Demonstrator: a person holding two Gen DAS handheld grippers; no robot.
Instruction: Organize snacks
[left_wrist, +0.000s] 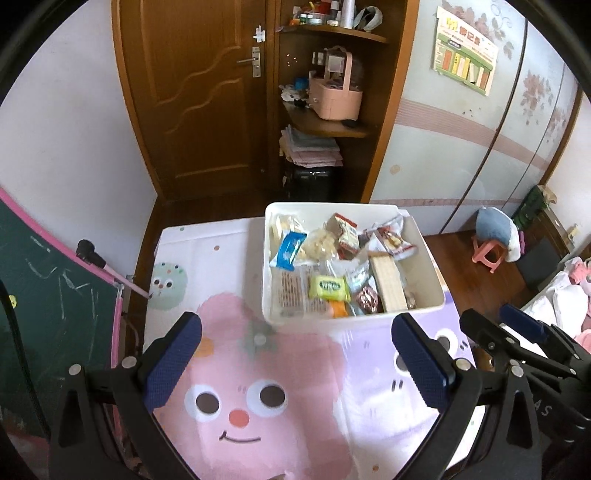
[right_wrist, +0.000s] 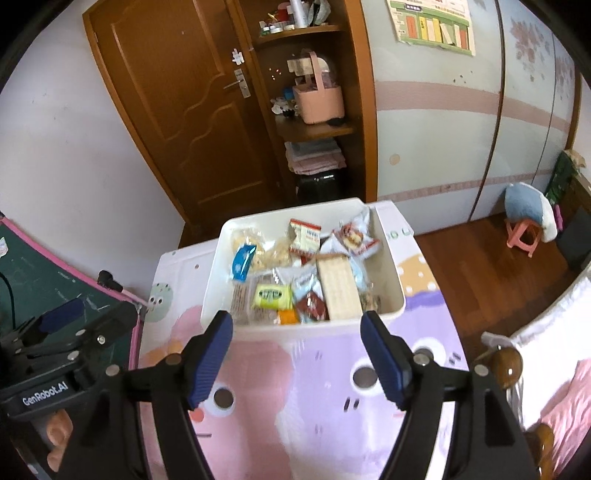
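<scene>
Looking down from the left wrist, the left gripper hangs spread wide and empty above a table draped in a cartoon cloth. Just beyond its fingertips, on the far right part of the table, sits a white bin heaped with snacks, likely gathered there to be sorted. A long wafer pack lies flat on the right of the pile, its long axis running near to far. A yellow-green packet lies crosswise beside it, and a blue packet tilts on the left. The right gripper shows at the near right edge.

From the right wrist, the right gripper stands parted with nothing between its pads, poised just short of the bin's near wall. The wafer pack again points away from the viewer. The left gripper appears at the left.
</scene>
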